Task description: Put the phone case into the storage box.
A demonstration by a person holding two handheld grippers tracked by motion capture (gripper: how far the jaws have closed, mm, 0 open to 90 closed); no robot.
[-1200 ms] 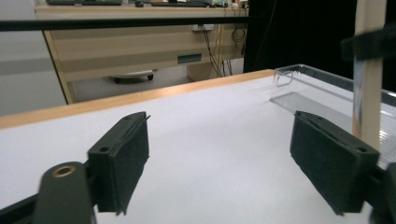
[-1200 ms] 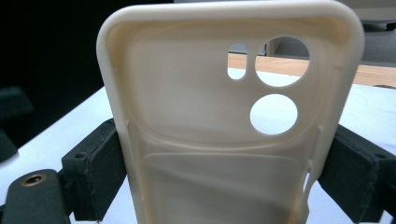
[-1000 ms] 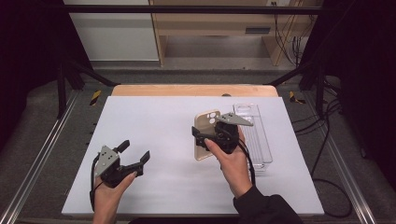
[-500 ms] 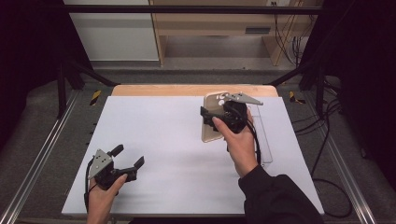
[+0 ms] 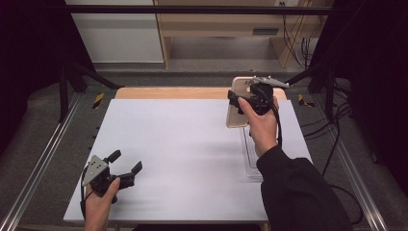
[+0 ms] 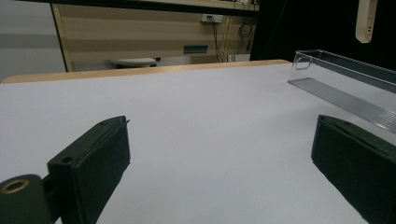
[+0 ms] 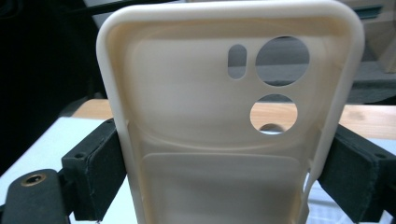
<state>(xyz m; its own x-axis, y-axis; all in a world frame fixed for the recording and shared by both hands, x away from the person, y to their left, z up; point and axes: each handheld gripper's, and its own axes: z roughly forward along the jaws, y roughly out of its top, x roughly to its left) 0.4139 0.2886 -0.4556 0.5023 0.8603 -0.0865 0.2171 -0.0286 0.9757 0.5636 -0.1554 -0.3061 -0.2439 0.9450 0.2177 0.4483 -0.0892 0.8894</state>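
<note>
The right gripper point(image 5: 248, 102) is clamped across the sides of a cream phone case point(image 7: 224, 130), held upright above the far right part of the white table point(image 5: 192, 144). The left gripper point(image 5: 126, 166) is spread wide with nothing between its jaws, low at the near left. A clear tray point(image 6: 345, 77) lies at the right.

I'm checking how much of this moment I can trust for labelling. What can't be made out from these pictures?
- Phone case: its lower end is cut off by the bottom edge of the right gripper view; in the high view the right gripper and hand cover part of it.
- Clear tray: its near end runs off the right edge of the left gripper view; in the high view the sleeve hides one end.
- Left gripper: open; cable's run too small to follow.
</note>
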